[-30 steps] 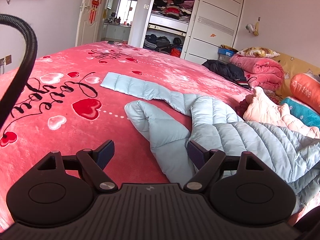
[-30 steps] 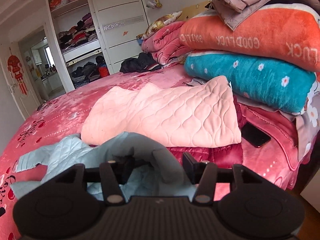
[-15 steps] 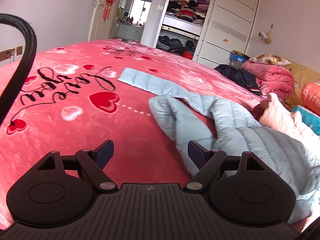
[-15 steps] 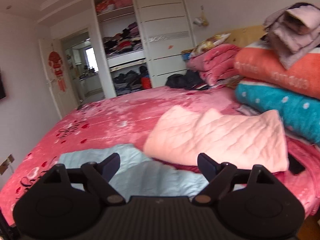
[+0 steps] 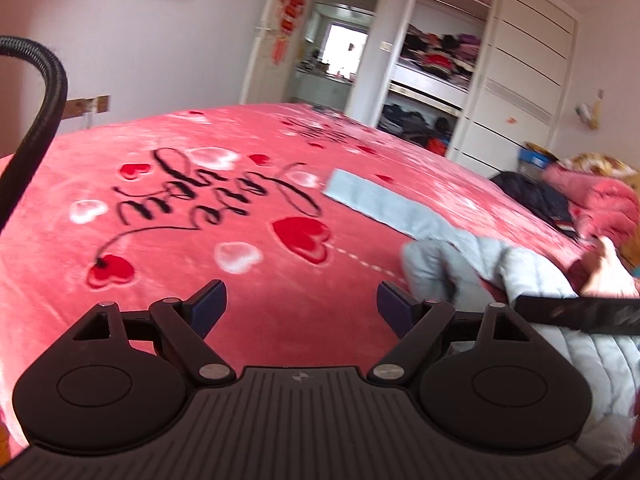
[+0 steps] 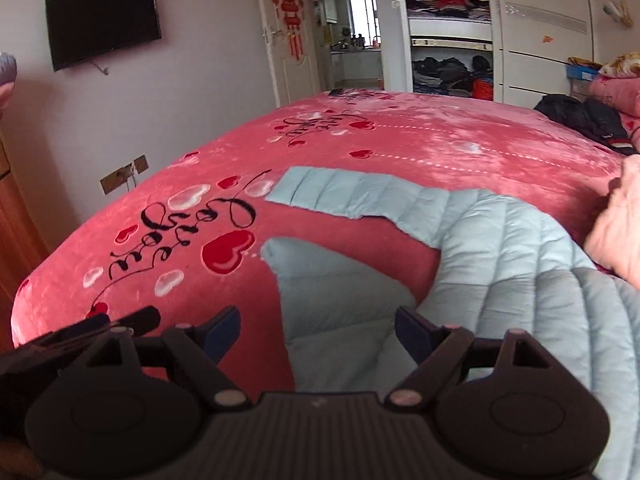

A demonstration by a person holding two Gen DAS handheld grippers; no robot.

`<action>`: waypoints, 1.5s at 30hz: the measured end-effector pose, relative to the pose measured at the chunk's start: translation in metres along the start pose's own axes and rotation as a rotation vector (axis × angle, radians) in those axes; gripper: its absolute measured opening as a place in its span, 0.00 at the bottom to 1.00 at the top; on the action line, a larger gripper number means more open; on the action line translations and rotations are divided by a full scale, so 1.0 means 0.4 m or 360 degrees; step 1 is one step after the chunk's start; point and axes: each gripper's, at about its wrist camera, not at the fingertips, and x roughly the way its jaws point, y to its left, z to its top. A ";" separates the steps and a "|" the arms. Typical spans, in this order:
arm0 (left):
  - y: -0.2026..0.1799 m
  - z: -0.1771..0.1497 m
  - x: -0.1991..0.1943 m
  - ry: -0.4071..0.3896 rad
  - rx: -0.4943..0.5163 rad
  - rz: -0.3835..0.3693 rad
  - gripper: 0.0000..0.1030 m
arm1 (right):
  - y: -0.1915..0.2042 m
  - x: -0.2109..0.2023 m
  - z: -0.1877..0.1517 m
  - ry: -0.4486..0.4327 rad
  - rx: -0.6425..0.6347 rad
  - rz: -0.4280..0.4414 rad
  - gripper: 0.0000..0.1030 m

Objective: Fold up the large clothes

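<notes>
A pale blue quilted jacket point(image 6: 500, 248) lies unfolded on the red heart-print blanket point(image 6: 440, 136). One sleeve point(image 6: 344, 192) stretches left and the other point(image 6: 328, 280) bends toward me. My right gripper point(image 6: 318, 322) hovers open above that nearer sleeve, its pads touching nothing. In the left wrist view the jacket point(image 5: 452, 264) sits at the right. My left gripper point(image 5: 301, 296) stands open over bare blanket point(image 5: 200, 220), just left of the jacket. A black finger point(image 5: 580, 314) of the right gripper crosses the jacket there.
A pink quilted garment point(image 6: 620, 220) lies against the jacket's right side. Dark clothes point(image 6: 580, 116) lie at the far right of the bed. The bed drops off at its left edge point(image 6: 24, 312). A black hose point(image 5: 48, 92) arcs at the left.
My right gripper has let go of the blue jacket's fabric, widened its jaws and swung left from the stacked blankets to the jacket's sleeves. The left gripper has shifted left over the blanket.
</notes>
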 end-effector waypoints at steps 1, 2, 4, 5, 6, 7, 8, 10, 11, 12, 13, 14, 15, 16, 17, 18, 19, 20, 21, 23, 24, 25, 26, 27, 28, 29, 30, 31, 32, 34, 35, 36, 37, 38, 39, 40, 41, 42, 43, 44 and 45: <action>0.007 0.003 0.000 0.0001 -0.0024 0.0007 0.98 | 0.020 0.022 -0.009 0.0000 -0.0035 -0.0005 0.82; 0.012 0.005 0.000 0.0001 -0.0044 0.0018 0.98 | 0.034 0.043 -0.013 -0.0004 -0.0082 -0.0023 0.82; 0.022 0.007 -0.001 -0.0002 -0.0061 0.0036 0.98 | 0.056 0.084 -0.018 -0.0014 -0.0170 -0.0089 0.82; 0.021 0.011 0.005 0.0003 -0.0069 0.0039 0.98 | 0.060 0.096 -0.019 -0.0021 -0.0193 -0.0100 0.79; 0.023 0.011 0.006 0.0009 -0.0078 0.0042 0.98 | 0.066 0.113 -0.019 -0.0029 -0.0214 -0.0110 0.75; 0.025 0.011 0.006 0.0016 -0.0090 0.0046 0.98 | 0.072 0.132 -0.018 -0.0030 -0.0232 -0.0140 0.74; 0.025 0.011 0.007 0.0023 -0.0103 0.0049 0.99 | 0.076 0.146 -0.016 -0.0025 -0.0245 -0.0167 0.72; 0.030 0.016 0.016 0.0032 -0.0118 0.0050 0.99 | 0.083 0.180 -0.012 -0.0009 -0.0266 -0.0216 0.67; 0.029 0.013 0.011 0.0033 -0.0121 0.0054 0.99 | 0.081 0.196 -0.010 0.0003 -0.0265 -0.0233 0.60; 0.036 0.012 0.008 0.0037 -0.0125 0.0051 0.99 | 0.077 0.208 -0.009 0.0015 -0.0259 -0.0246 0.51; 0.037 0.012 0.009 0.0044 -0.0132 0.0047 0.99 | 0.073 0.218 -0.007 0.0025 -0.0249 -0.0257 0.46; 0.037 0.012 0.010 0.0052 -0.0138 0.0046 0.99 | 0.068 0.227 -0.006 0.0039 -0.0234 -0.0255 0.37; 0.037 0.011 0.009 0.0059 -0.0140 0.0049 0.99 | 0.063 0.234 -0.004 0.0053 -0.0219 -0.0246 0.29; 0.036 0.011 0.009 0.0063 -0.0138 0.0051 0.99 | 0.059 0.240 -0.003 0.0068 -0.0206 -0.0242 0.23; 0.036 0.010 0.009 0.0065 -0.0132 0.0050 0.99 | 0.057 0.240 -0.001 0.0073 -0.0195 -0.0245 0.12; 0.035 0.009 0.008 0.0068 -0.0124 0.0049 0.99 | 0.055 0.235 0.001 0.0065 -0.0176 -0.0241 0.07; 0.032 0.008 0.007 0.0071 -0.0115 0.0047 0.99 | 0.052 0.227 0.004 0.0053 -0.0156 -0.0232 0.06; 0.031 0.006 0.008 0.0078 -0.0100 0.0047 0.99 | 0.050 0.217 0.008 0.0039 -0.0136 -0.0223 0.04; 0.028 0.004 0.007 0.0080 -0.0088 0.0047 0.99 | 0.047 0.201 0.013 0.0018 -0.0115 -0.0207 0.03; 0.023 0.002 0.004 0.0075 -0.0065 0.0046 1.00 | 0.041 0.160 0.028 -0.0034 -0.0091 -0.0175 0.02; 0.021 0.001 0.001 0.0072 -0.0058 0.0045 1.00 | 0.038 0.133 0.038 -0.0069 -0.0085 -0.0159 0.01; 0.020 0.000 0.000 0.0070 -0.0051 0.0043 1.00 | 0.034 0.110 0.048 -0.0096 -0.0075 -0.0148 0.01; 0.018 -0.001 0.000 0.0071 -0.0042 0.0043 1.00 | 0.027 0.080 0.062 -0.0132 -0.0059 -0.0136 0.01; 0.016 -0.001 -0.001 0.0071 -0.0034 0.0041 1.00 | 0.017 0.046 0.076 -0.0174 -0.0037 -0.0128 0.01; 0.013 -0.003 -0.003 0.0069 -0.0022 0.0040 1.00 | 0.006 0.016 0.091 -0.0213 -0.0011 -0.0122 0.01; 0.009 -0.004 -0.006 0.0067 -0.0006 0.0038 1.00 | -0.007 -0.016 0.105 -0.0251 0.0019 -0.0116 0.01; 0.005 -0.005 -0.008 0.0066 0.0010 0.0033 1.00 | -0.024 -0.053 0.123 -0.0300 0.0056 -0.0113 0.01; 0.001 -0.007 -0.010 0.0065 0.0025 0.0026 1.00 | -0.040 -0.089 0.139 -0.0346 0.0090 -0.0118 0.01; -0.005 -0.008 -0.011 0.0064 0.0043 0.0017 1.00 | -0.060 -0.126 0.155 -0.0394 0.0131 -0.0126 0.01; -0.017 -0.012 -0.012 0.0064 0.0087 -0.0002 1.00 | -0.108 -0.206 0.191 -0.0503 0.0236 -0.0131 0.01; -0.026 -0.016 -0.015 0.0065 0.0115 -0.0011 1.00 | -0.131 -0.242 0.206 -0.0550 0.0282 -0.0134 0.01; -0.034 -0.020 -0.017 0.0067 0.0143 -0.0019 1.00 | -0.161 -0.290 0.226 -0.0615 0.0334 -0.0140 0.01; -0.042 -0.023 -0.019 0.0069 0.0168 -0.0026 1.00 | -0.186 -0.331 0.241 -0.0671 0.0371 -0.0149 0.01; -0.052 -0.027 -0.020 0.0070 0.0198 -0.0035 1.00 | -0.211 -0.373 0.256 -0.0731 0.0406 -0.0163 0.01; -0.060 -0.030 -0.022 0.0072 0.0222 -0.0044 1.00 | -0.238 -0.419 0.270 -0.0795 0.0442 -0.0179 0.01; -0.067 -0.033 -0.023 0.0075 0.0241 -0.0054 1.00 | -0.265 -0.462 0.281 -0.0851 0.0471 -0.0200 0.01; -0.075 -0.036 -0.023 0.0084 0.0258 -0.0066 1.00 | -0.292 -0.504 0.292 -0.0904 0.0496 -0.0223 0.01; -0.083 -0.038 -0.023 0.0091 0.0270 -0.0078 1.00 | -0.320 -0.547 0.303 -0.0958 0.0514 -0.0255 0.01; -0.090 -0.041 -0.024 0.0097 0.0283 -0.0092 1.00 | -0.344 -0.585 0.309 -0.1003 0.0520 -0.0297 0.01; -0.100 -0.044 -0.022 0.0102 0.0303 -0.0109 1.00 | -0.367 -0.620 0.315 -0.1043 0.0519 -0.0350 0.01; -0.109 -0.047 -0.023 0.0106 0.0323 -0.0123 1.00 | -0.389 -0.650 0.319 -0.1076 0.0522 -0.0401 0.01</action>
